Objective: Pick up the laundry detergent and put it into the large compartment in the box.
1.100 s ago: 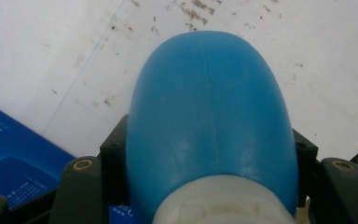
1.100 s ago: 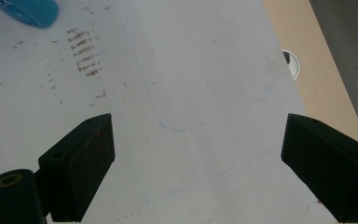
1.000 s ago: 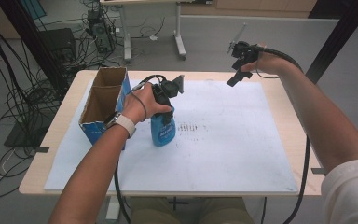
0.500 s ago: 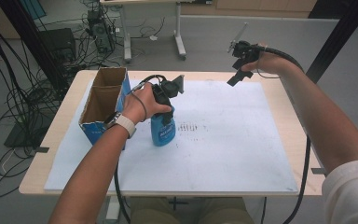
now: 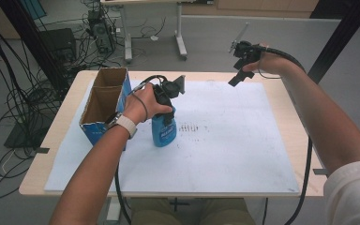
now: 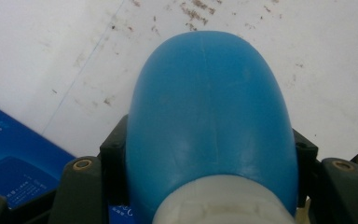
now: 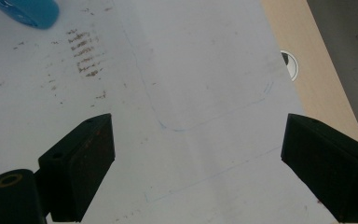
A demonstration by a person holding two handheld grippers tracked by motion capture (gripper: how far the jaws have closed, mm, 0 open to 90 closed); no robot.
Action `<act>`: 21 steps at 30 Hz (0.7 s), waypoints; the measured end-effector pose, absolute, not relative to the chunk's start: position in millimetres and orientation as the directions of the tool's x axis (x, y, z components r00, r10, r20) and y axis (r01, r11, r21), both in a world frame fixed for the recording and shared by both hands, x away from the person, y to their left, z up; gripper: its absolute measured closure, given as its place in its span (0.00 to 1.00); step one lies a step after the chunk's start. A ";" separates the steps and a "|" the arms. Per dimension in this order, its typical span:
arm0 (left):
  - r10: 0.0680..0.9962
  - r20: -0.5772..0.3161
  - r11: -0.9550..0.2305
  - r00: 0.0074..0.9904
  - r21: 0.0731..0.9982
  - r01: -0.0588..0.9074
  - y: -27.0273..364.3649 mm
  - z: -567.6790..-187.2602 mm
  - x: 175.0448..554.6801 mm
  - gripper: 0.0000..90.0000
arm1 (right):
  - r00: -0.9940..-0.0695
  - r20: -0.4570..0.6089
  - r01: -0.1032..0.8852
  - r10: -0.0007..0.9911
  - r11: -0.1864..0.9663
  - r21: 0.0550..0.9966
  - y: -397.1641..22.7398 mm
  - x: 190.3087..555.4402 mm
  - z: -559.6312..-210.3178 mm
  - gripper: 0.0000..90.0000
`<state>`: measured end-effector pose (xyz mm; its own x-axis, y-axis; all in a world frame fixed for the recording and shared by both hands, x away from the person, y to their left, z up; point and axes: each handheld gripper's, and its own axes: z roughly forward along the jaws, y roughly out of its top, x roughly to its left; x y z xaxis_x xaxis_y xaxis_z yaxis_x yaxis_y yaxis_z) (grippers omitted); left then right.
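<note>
A blue bottle (image 5: 164,132) with a white neck stands on the white sheet (image 5: 225,140), left of the middle. My left gripper (image 5: 168,108) is shut on the bottle's upper part from above; in the left gripper view both black jaws press against the bottle's (image 6: 209,116) blue shoulders. My right gripper (image 5: 239,75) hangs in the air over the far right part of the table. Its jaws stand wide apart with nothing between them, and its fingers (image 7: 81,165) frame bare sheet. The bottle's base (image 7: 28,11) peeks in at that view's top left.
An open cardboard box (image 5: 103,103) with blue sides stands left of the bottle, close to my left hand. Brown smudges (image 5: 192,127) mark the sheet right of the bottle. The wooden table (image 5: 290,108) shows a cable hole (image 7: 290,64) near its right edge. Cables and table legs lie beyond.
</note>
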<state>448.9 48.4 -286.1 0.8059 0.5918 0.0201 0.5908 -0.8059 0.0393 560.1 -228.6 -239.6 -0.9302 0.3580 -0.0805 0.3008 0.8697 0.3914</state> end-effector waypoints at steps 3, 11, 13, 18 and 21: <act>0.590 0.022 -0.807 0.807 0.038 0.589 48.3 -286.0 448.8 0.42 | -0.932 -0.081 0.297 0.354 0.871 0.391 -228.2 560.3 -239.8 0.11; 0.591 0.021 -0.807 0.806 0.038 0.590 48.3 -286.1 448.7 0.42 | -0.930 -0.080 0.301 0.359 0.868 0.394 -229.6 560.0 -238.8 0.11; 0.590 0.022 -0.807 0.807 0.038 0.589 48.3 -286.0 448.8 0.42 | -0.930 -0.081 0.300 0.359 0.867 0.397 -230.3 560.3 -238.6 0.11; 0.590 0.022 -0.807 0.807 0.036 0.589 48.2 -286.0 448.7 0.42 | -0.930 -0.082 0.300 0.359 0.867 0.398 -230.1 560.4 -238.1 0.11; 0.591 0.022 -0.807 0.806 0.036 0.590 48.1 -286.0 448.5 0.42 | -0.929 -0.083 0.300 0.360 0.866 0.399 -229.9 560.3 -237.0 0.11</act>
<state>448.5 48.1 -286.0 0.8064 0.5910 0.0215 0.5901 -0.8065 0.0359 560.3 -229.9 -237.0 -0.9294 0.3598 -0.0829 0.2998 0.8664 0.3993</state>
